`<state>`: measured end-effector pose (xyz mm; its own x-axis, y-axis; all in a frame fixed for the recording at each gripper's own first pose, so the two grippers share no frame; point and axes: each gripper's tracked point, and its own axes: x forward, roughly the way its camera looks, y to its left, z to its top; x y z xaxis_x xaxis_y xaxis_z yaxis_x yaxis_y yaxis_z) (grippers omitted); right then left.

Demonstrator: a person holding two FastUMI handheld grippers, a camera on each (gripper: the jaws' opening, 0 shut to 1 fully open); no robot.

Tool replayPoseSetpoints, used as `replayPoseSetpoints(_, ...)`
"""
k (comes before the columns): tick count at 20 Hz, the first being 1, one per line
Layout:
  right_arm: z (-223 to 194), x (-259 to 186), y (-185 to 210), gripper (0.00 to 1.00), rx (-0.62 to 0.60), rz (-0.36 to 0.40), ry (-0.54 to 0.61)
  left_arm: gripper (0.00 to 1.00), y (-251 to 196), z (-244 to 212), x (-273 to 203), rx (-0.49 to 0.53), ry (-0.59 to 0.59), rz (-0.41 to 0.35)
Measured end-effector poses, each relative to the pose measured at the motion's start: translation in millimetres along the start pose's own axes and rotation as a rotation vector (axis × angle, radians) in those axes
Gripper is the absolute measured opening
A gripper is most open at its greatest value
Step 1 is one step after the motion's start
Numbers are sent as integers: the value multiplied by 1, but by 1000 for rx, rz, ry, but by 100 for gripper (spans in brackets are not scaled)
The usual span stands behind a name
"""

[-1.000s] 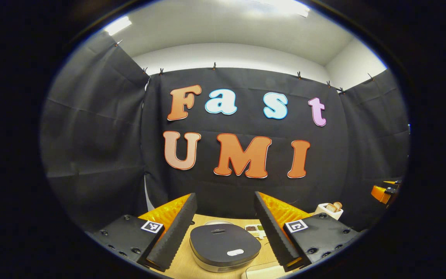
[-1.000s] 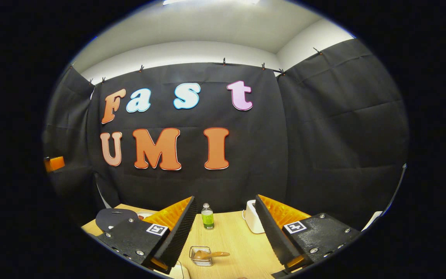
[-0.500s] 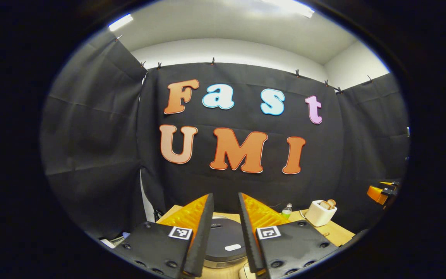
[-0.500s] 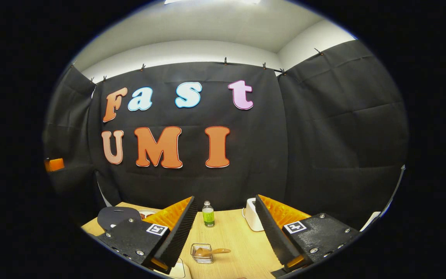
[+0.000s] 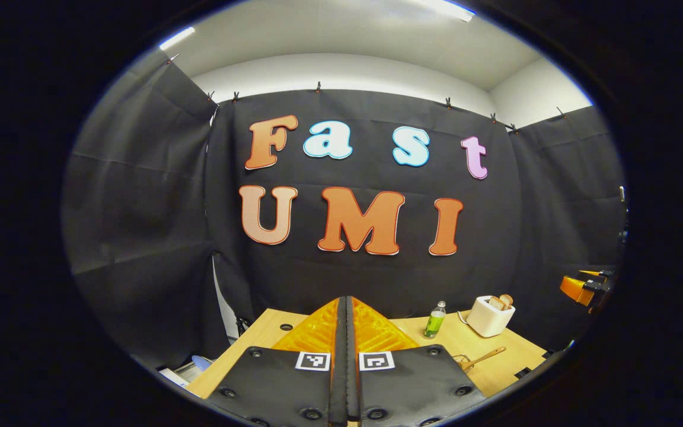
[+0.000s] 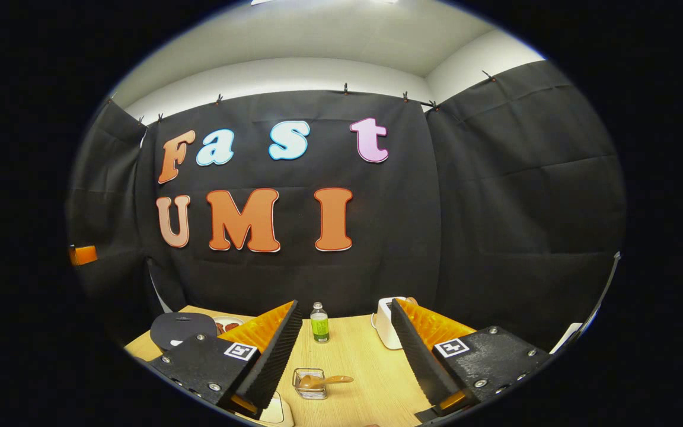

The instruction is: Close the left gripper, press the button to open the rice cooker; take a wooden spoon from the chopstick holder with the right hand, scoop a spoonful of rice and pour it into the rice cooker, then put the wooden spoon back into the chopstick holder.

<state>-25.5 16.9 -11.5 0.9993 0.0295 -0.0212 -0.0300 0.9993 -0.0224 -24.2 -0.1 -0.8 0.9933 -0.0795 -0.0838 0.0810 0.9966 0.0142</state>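
Presently, by parts:
Left gripper (image 5: 345, 356): jaws pressed together with nothing between, low centre of the left gripper view; probably made blunt so as to push the cooker's button.
Right gripper (image 6: 344, 350): jaws spread wide, empty, low in the right gripper view, framing the small clear square holder (image 6: 309, 384).
Long-handled wooden spoon (image 6: 324, 380): lies slanted in that holder, bowl inside, handle pointing frame-right, long axis nearly level.
Dark round-lidded rice cooker (image 6: 180, 328): lower left on the pale wooden table (image 6: 356, 362); lid looks shut, though it is partly hidden.
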Motion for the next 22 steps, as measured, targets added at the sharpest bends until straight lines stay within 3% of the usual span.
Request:
replayPoseSetpoints(12,-20,14,-14,93,-20,-40,47,4,-33,-134,77,-55,295,-110)
replayPoseSetpoints(22,-51,14,-41,93,-57,-114,132,4,-45,-238,108,-51,523,-136)
